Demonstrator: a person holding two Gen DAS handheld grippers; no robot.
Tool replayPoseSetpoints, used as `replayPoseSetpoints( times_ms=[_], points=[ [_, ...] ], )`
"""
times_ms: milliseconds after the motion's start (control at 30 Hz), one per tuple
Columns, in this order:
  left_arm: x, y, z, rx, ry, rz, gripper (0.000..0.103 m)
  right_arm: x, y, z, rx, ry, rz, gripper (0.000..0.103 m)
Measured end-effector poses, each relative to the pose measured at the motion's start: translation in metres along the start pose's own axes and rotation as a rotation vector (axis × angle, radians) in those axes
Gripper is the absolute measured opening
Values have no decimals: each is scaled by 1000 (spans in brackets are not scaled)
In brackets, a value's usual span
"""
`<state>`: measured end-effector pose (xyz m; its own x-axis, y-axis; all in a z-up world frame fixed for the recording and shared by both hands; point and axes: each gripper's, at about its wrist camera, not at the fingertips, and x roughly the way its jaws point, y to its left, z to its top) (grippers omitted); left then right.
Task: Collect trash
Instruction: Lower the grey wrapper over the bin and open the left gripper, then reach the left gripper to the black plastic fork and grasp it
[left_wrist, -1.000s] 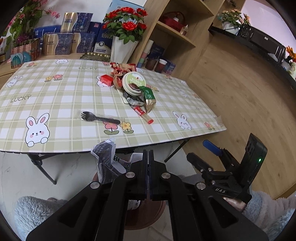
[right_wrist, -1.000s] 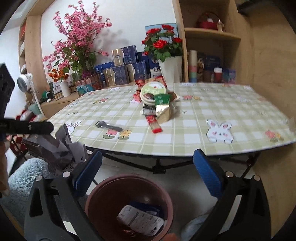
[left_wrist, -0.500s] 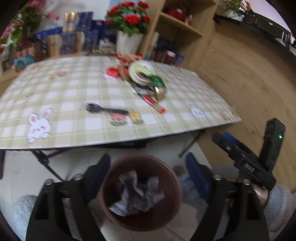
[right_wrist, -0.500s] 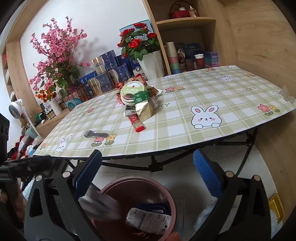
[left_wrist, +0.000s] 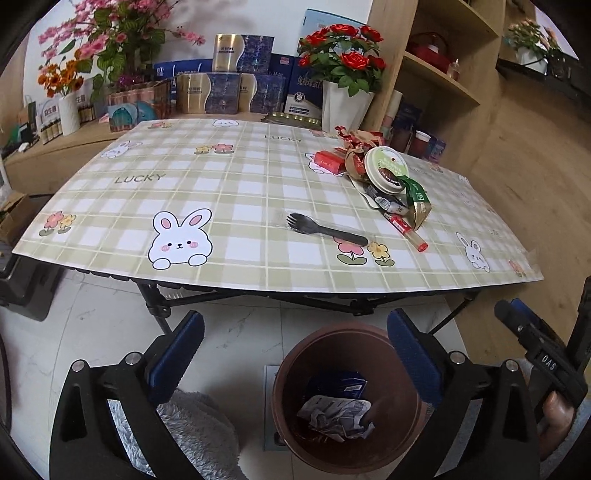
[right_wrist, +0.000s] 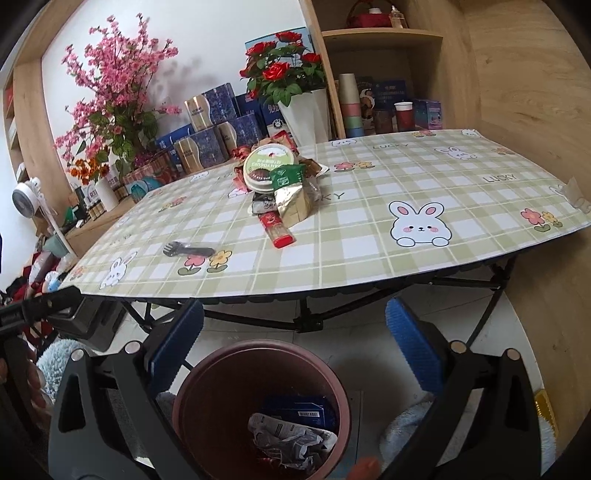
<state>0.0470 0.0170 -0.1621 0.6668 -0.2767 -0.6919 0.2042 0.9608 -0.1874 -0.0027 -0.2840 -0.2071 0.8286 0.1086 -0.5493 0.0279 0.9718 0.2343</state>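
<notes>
Both tongs, your left gripper (left_wrist: 295, 354) whose jaws have just been opening and your right gripper (right_wrist: 295, 339), hang spread and empty over the brown bin (left_wrist: 291, 369) holding crumpled paper (left_wrist: 334, 415), so next reach for the black spork (left_wrist: 325, 230) near the tabletop's front edge.

Your left gripper (left_wrist: 295, 354) was clamped on crumpled paper (left_wrist: 334, 415) second ago; jaws have just been opening, nothing between them now; paper dropped into brown bin (left_wrist: 295, 369), lying atop blue packet (left_wrist: 340, 384); gripper now tilted further down over bin.
</notes>
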Motion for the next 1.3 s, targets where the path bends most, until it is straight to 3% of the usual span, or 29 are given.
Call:
replayPoseSetpoints(
  times_ms=[333,567,800,900,1200,1300],
  points=[
    [34,-13,23,10,98,-30,97,8,13,-1,-48,29,-2,97],
    [76,-12,56,-163,187,-74,97,21,2,0,-5,81,-30,97],
    [125,-33,77,-181,213,54,78,29,-21,3,106,102,-31,97],
    [145,-31,78,-215,241,84,75,29,-30,4,140,95,-25,97],
    [171,-63,88,-25,190,163,75,36,-35,5,162,115,-2,97],
    [171,-79,78,97,173,159,75,38,-36,6,171,113,6,97]
  ],
)
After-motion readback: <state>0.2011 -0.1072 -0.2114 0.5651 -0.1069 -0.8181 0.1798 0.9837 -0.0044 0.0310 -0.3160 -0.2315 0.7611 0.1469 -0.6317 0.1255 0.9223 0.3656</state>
